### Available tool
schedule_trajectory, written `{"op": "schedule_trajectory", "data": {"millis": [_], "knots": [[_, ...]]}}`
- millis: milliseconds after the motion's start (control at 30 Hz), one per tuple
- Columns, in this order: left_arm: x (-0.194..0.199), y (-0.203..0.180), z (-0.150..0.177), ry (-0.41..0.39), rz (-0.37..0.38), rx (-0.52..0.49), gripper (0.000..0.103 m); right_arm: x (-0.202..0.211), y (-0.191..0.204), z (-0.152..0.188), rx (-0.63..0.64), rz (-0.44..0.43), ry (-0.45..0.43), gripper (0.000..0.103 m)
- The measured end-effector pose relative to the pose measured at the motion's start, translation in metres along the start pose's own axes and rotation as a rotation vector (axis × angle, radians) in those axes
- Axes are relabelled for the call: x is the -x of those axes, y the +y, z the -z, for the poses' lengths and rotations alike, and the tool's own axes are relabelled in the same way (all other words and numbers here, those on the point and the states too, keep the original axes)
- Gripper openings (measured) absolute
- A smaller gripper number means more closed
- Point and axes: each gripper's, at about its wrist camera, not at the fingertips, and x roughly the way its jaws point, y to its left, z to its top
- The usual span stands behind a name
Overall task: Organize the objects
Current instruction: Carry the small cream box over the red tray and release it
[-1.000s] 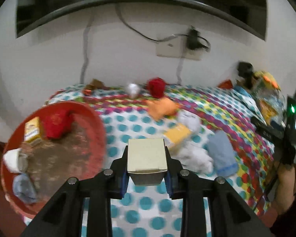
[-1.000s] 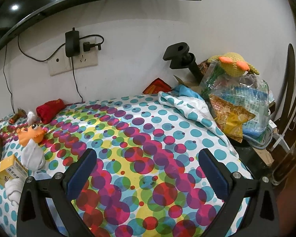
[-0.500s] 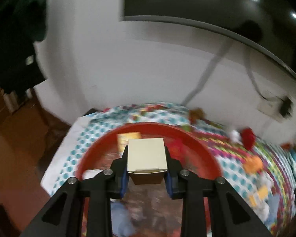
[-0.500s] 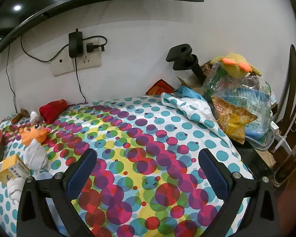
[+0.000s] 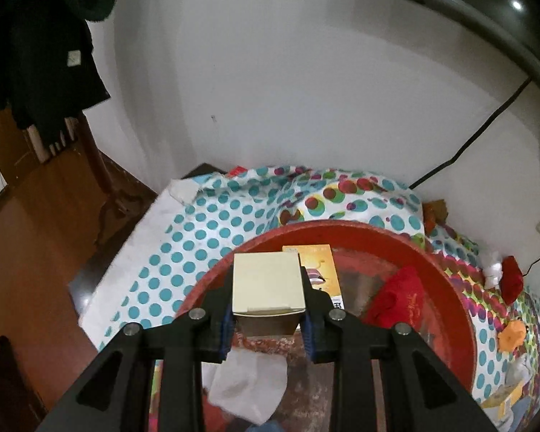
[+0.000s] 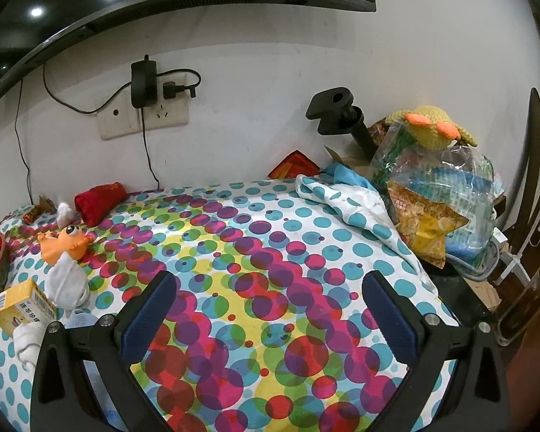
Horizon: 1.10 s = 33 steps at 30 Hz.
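My left gripper (image 5: 268, 309) is shut on a cream box (image 5: 266, 284) and holds it above the near-left part of a red round basin (image 5: 450, 270). In the basin lie a yellow box (image 5: 320, 266), a red cloth (image 5: 396, 300) and a white sock (image 5: 248, 385). My right gripper (image 6: 270, 306) is open and empty above the dotted bedspread (image 6: 255, 252). Left of it lie a yellow box (image 6: 18, 309), white socks (image 6: 66, 284), an orange toy (image 6: 66, 243) and a red pouch (image 6: 99, 201).
A wall socket with a black charger (image 6: 144, 86) hangs behind the bed. A plastic bag of snacks (image 6: 439, 208), a yellow knitted toy (image 6: 428, 126) and a black clamp (image 6: 338, 115) stand at the right. A wooden floor (image 5: 36, 234) lies left of the bed.
My left gripper swung left with the cream box, from over the bedspread to above the red basin. The right gripper stayed almost still and open.
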Motion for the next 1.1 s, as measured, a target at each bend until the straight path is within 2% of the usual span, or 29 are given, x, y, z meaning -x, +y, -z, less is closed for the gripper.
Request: {"op": "schedule_trajectory", "data": {"millis": [300, 567, 633, 700, 833, 900, 967, 1033, 1100], "knots": [[-0.050, 0.003, 0.010, 0.090, -0.042, 0.019, 0.029, 0.004, 0.002, 0.000, 0.007, 0.005, -0.020, 0.103], [-0.064, 0.009, 0.018, 0.117, -0.068, 0.018, 0.030, 0.005, 0.004, 0.000, 0.016, 0.009, -0.030, 0.103], [-0.066, 0.007, 0.020, 0.116, -0.085, -0.009, 0.031, 0.005, 0.004, 0.000, 0.018, 0.009, -0.031, 0.103], [-0.062, 0.004, 0.020, 0.086, -0.107, -0.042, 0.041, 0.005, 0.004, 0.000, 0.019, 0.006, -0.029, 0.103], [-0.033, 0.020, 0.006, 0.006, 0.027, 0.065, 0.048, 0.001, 0.005, 0.000, 0.028, 0.000, -0.011, 0.103], [-0.006, 0.027, -0.005, -0.052, 0.079, 0.094, 0.061, 0.000, 0.007, 0.001, 0.037, 0.005, -0.008, 0.103], [0.031, 0.037, -0.009, -0.112, 0.188, 0.127, 0.065, 0.000, 0.009, 0.001, 0.049, 0.021, -0.008, 0.103], [0.070, 0.043, 0.000, -0.186, 0.262, 0.124, 0.069, 0.001, 0.012, 0.002, 0.063, 0.033, -0.020, 0.103], [0.110, 0.048, 0.027, -0.254, 0.316, 0.086, 0.073, 0.005, 0.014, 0.002, 0.078, 0.034, -0.042, 0.103]]}}
